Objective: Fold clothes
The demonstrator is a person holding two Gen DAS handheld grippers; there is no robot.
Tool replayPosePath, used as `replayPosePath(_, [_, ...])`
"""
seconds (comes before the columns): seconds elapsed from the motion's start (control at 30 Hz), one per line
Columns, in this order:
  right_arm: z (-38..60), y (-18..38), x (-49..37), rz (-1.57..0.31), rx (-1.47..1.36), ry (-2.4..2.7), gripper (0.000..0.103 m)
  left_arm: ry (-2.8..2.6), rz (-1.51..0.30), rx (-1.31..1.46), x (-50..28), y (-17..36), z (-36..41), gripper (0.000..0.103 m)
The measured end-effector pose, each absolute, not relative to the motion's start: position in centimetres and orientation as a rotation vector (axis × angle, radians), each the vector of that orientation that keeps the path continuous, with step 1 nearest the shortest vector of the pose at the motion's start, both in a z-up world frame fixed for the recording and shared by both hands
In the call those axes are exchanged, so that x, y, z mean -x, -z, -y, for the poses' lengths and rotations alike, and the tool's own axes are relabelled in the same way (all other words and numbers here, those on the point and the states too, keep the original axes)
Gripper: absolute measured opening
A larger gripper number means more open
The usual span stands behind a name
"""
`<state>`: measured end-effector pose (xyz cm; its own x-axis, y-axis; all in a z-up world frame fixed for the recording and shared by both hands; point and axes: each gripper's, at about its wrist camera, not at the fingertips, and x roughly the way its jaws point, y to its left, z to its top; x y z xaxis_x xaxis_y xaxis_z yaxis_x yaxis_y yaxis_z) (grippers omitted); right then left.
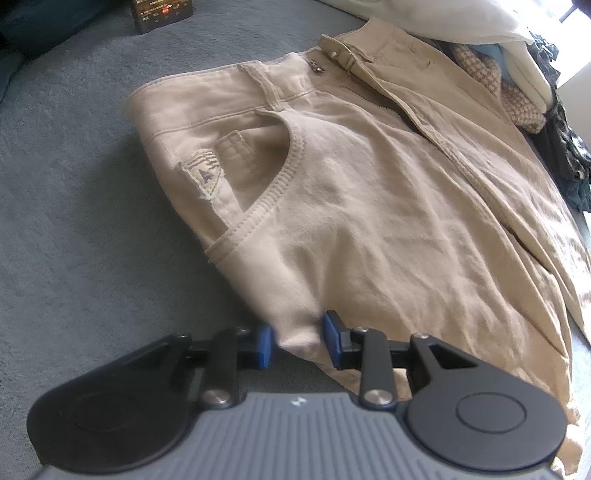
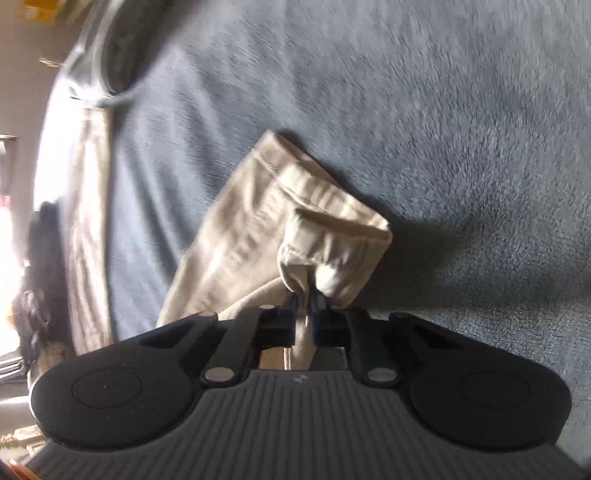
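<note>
Beige trousers [image 1: 332, 184] lie spread on a blue-grey blanket [image 1: 74, 184], waistband at the far end, front pocket and fly facing up. My left gripper [image 1: 297, 341] is shut on a bunched fold at the trousers' near side edge, with a blue pad on each side of the fabric. In the right wrist view, a trouser leg end [image 2: 251, 229] with its hem is lifted and crumpled. My right gripper [image 2: 303, 306] is shut on a pinch of that cloth. Another beige strip [image 2: 88, 206] lies flat at the far left.
A dark phone-like device [image 1: 162, 13] stands at the far edge of the blanket. A pile of other clothes [image 1: 517, 85], white, checked and dark, lies at the far right next to the waistband. Bare blanket [image 2: 406, 110] spreads beyond the leg end.
</note>
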<state>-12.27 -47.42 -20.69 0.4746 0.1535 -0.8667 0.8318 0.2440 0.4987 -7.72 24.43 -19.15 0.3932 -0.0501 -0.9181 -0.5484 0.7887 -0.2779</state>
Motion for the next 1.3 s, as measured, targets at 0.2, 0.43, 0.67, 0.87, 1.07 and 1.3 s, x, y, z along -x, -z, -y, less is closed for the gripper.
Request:
replayPosePath(0.2, [47.9, 18.6, 13.9, -0.795, -1.390, 0.480, 0.004, -0.351, -1.119, 0.621, 8.1, 18.8, -24.2, 0.030])
replayPosePath(0.43, [48.0, 16.3, 8.2, -0.554, -1.463, 0.273, 0.003, -0.471, -1.069, 0.894, 9.1, 18.2, -25.8, 0.009])
replayPosePath(0.67, [45.4, 7.5, -0.3, -0.335, -1.407, -0.114, 0.003, -0.470, -1.020, 1.004, 10.0, 16.4, -26.3, 0.006])
replayPosePath(0.87, [47.9, 7.6, 3.2, -0.293, -1.367, -0.095, 0.003, -0.459, -1.023, 0.979, 10.8, 15.9, -25.7, 0.006])
replayPosePath(1.07, [54.1, 19.0, 13.1, -0.391, -1.482, 0.324, 0.000, -0.450, -1.054, 0.945, 11.5, 16.5, -25.0, 0.005])
replayPosePath(1.3, [53.9, 23.4, 17.3, -0.545, -1.488, 0.399, 0.003, -0.427, -1.098, 0.854, 12.8, 17.1, -25.0, 0.011])
